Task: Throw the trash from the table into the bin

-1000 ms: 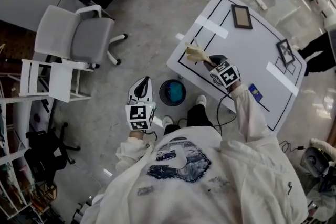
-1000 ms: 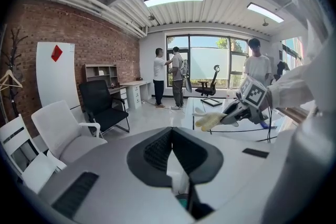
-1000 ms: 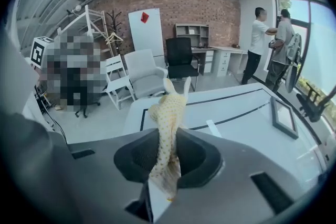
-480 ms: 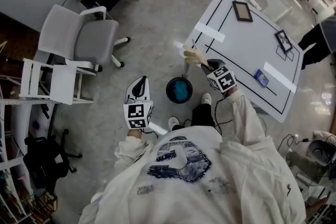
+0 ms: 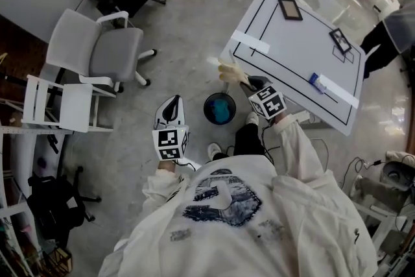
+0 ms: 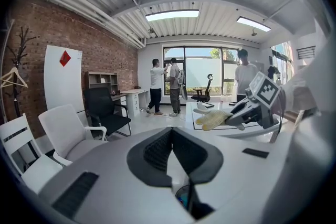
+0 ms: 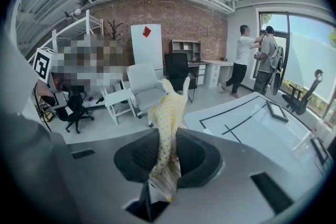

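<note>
Lowest in the head view, left of centre, the left gripper point(image 5: 172, 104) hangs over bare floor with its jaws pressed together and nothing between them; its own view point(image 6: 172, 150) shows the same. It has no part in this step and is best kept aside.

Right of centre, the right gripper point(image 5: 249, 84) pinches a pale yellow dotted fabric glove point(image 5: 231, 72) by its cuff. In the right gripper view point(image 7: 167, 157) the cloth point(image 7: 169, 113) is squeezed between the pads and its fingers flop out ahead.

The round dark bin with a blue lining point(image 5: 206, 109) stands on the floor at mid-frame, just below the glove in the picture. The glove looks off to the upper right of the mouth, not yet over it.

To do it well, I would bring the loose fingers over the middle of the opening, tip the gripper down, and only then let the jaws part, since limp cloth may drape on the rim.

Beyond, at upper right, the white table with black outline point(image 5: 292, 42) carries a small blue item point(image 5: 314, 80), possibly next.
</note>
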Available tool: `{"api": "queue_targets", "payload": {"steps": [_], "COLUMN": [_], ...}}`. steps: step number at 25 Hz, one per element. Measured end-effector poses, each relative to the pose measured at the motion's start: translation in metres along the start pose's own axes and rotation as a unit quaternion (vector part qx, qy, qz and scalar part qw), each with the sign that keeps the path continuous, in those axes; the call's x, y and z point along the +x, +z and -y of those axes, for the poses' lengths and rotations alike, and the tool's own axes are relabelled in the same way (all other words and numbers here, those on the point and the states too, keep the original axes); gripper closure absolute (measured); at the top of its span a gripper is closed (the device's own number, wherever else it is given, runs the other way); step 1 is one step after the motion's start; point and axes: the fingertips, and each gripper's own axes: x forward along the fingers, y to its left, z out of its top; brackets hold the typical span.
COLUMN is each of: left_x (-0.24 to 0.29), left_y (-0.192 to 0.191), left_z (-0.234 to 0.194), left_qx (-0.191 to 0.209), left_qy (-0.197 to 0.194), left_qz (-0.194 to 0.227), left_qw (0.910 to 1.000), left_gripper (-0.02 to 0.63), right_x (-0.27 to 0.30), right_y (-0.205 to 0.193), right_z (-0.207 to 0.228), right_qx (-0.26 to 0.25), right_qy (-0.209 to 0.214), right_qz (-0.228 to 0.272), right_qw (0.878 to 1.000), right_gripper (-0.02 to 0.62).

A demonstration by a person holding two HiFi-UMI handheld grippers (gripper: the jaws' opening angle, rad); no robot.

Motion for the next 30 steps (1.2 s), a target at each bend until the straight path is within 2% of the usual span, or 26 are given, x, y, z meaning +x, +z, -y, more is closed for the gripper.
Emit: {"api": "queue_targets", "payload": {"steps": [6,13,19,30], "left_x": [-0.011,-0.014,-0.015,-0.022], "left_y": [-0.01,-0.015,-0.024,-0.047], "left_z": [0.011,0.034,0.062,0.116], "left_qx": [0.0,0.005,-0.001,-0.02], "left_qy": [-0.005,0.001,0.024,0.073], "left_qz": [-0.004,-0.015,-0.035,-0.049], "left_qw": [1.0,0.9999,0.9991,0.996], "left_gripper": [0.598,0.598,0.598,0.598], "right_x": [-0.016,-0.034,-0.052,-0.075], "right_y": [0.002,0.006,-0.002,-0.04], "right_z": [-0.027,-0.039,-0.031,-0.013], "right_qx": [0.009,0.02,0.015,0.005], "right_qy": [-0.003,0.005,0.023,0.058], "right_qz": [0.022,0.051,0.066,0.071], "right_qw": [1.0,0.998,0.997,0.996], "right_gripper": [0.518,0.518,0.518,0.518]}}
